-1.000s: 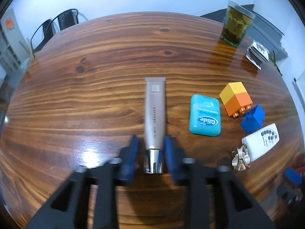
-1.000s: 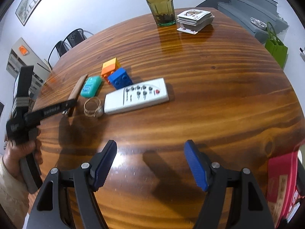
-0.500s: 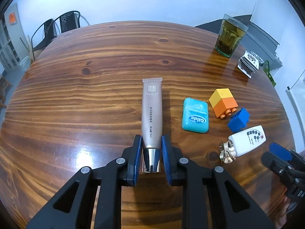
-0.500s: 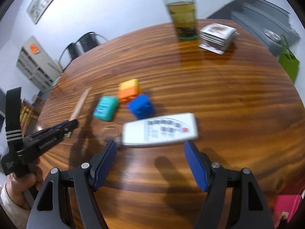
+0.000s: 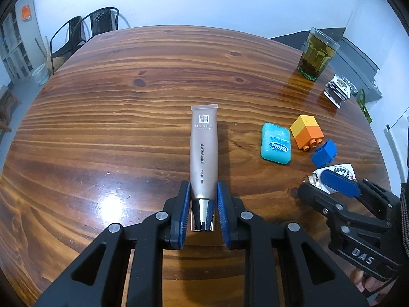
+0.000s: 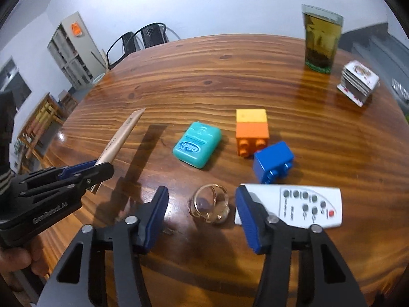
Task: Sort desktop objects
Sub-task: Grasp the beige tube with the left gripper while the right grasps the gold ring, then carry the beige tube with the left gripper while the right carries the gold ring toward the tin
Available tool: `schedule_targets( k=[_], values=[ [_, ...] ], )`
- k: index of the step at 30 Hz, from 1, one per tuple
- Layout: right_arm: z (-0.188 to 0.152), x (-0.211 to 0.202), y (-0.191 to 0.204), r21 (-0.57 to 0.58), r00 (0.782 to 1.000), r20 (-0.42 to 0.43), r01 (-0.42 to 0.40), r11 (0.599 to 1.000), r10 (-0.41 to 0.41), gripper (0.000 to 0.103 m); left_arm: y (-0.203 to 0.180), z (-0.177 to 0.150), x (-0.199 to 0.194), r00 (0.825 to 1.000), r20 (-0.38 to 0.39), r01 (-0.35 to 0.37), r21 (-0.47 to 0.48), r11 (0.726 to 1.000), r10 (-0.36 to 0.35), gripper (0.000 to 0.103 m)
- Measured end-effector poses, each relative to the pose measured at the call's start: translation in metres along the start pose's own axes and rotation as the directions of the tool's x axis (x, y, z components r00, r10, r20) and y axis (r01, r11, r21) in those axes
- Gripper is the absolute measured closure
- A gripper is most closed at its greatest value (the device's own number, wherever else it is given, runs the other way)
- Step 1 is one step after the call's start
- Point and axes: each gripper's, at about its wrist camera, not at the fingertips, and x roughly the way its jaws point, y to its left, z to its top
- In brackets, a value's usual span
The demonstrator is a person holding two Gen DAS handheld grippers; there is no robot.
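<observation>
My left gripper (image 5: 204, 204) is shut on the beige cosmetic tube (image 5: 204, 148), pinching it just above its silver cap; the tube points away over the wooden table (image 5: 127, 128). My right gripper (image 6: 202, 215) hovers low over a gold ring (image 6: 209, 206), which lies between its blue pads without touching them. Its jaws are closing. A white remote (image 6: 306, 207) lies right beside the right pad. Beyond are a teal floss box (image 6: 196, 144), a yellow-orange brick (image 6: 251, 133) and a blue brick (image 6: 273, 161). The left gripper (image 6: 84, 168) with the tube (image 6: 120, 138) shows at the left.
A glass of tea (image 6: 319, 41) and a stack of cards (image 6: 358, 81) stand at the far right of the table. Black chairs (image 6: 143, 38) sit behind the far edge. In the left wrist view the right gripper (image 5: 337, 184) covers the ring and part of the remote (image 5: 342, 171).
The right gripper has swung forward and left to straddle the ring, and its jaws have narrowed. The left gripper keeps its hold on the tube and has shifted slightly.
</observation>
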Motion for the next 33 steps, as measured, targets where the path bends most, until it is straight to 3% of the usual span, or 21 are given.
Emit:
schedule_targets(
  k=[1,3,9,15,33],
  values=[
    [0.001,0.003,0.001,-0.009,1.000,-0.008,0.005,1.000,-0.005,0.060,0.000,-0.001,0.000,1.000,-0.001,0.001,-0.002,1.000,-0.001,0.080],
    [-0.001,0.010,0.002,-0.014,0.999,-0.034,0.018,1.000,-0.018,0.067,0.000,-0.003,-0.001,1.000,-0.003,0.005,-0.003,1.000,-0.005,0.080],
    [-0.012,0.000,0.000,-0.005,0.999,-0.037,0.026,1.000,-0.026,0.067,-0.005,-0.008,-0.006,1.000,-0.009,0.012,0.000,1.000,-0.012,0.080],
    [-0.024,-0.035,-0.009,0.050,1.000,-0.008,0.013,0.999,-0.012,0.067,-0.021,-0.016,-0.020,1.000,-0.007,0.022,0.024,0.999,-0.021,0.080],
    [-0.107,-0.150,-0.047,0.209,0.997,0.052,0.042,0.977,-0.054,0.067,-0.110,-0.067,-0.084,0.996,0.009,0.087,0.180,0.980,-0.091,0.080]
  ],
)
